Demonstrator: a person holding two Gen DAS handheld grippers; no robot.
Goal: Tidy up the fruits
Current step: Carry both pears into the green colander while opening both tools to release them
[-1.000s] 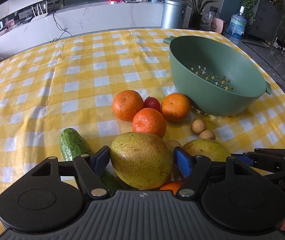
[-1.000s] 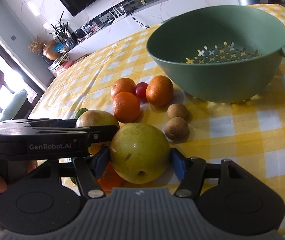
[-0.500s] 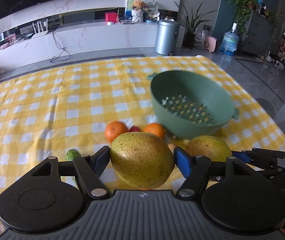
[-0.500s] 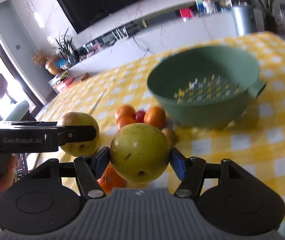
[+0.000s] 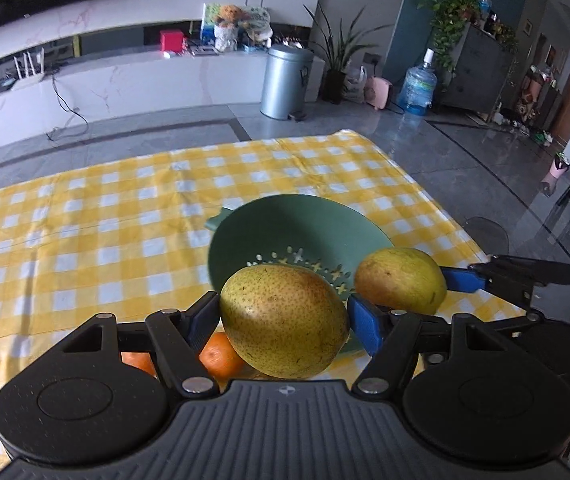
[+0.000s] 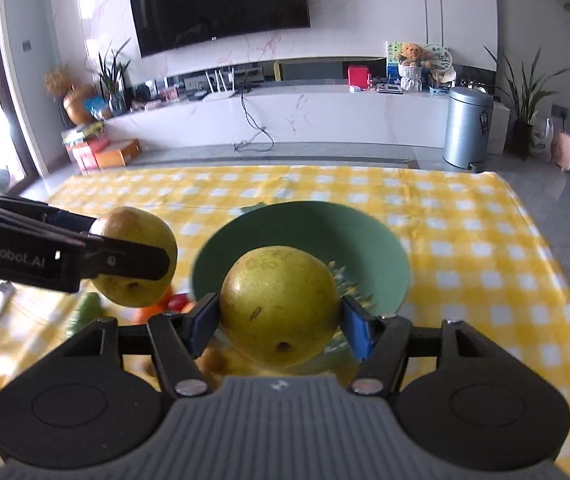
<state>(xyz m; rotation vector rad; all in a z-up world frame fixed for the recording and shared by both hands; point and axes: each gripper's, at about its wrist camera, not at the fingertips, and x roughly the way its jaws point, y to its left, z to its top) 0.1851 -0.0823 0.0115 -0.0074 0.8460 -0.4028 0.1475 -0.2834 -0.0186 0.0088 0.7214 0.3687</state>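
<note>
Both grippers clamp a pear, lifted off the tabletop. Right gripper point(image 6: 279, 316) with its pear point(image 6: 279, 306) sits over the colander point(image 6: 301, 232); left gripper point(image 5: 283, 316) with pear point(image 5: 283, 320) is short of the near rim. Right is nearer.

My left wrist camera looks forward and down over its fingers, close above the green colander point(image 5: 285, 224). My right wrist camera faces the same colander point(image 6: 301, 232) from the right; both share the checkered tablecloth point(image 5: 85, 220).
</note>
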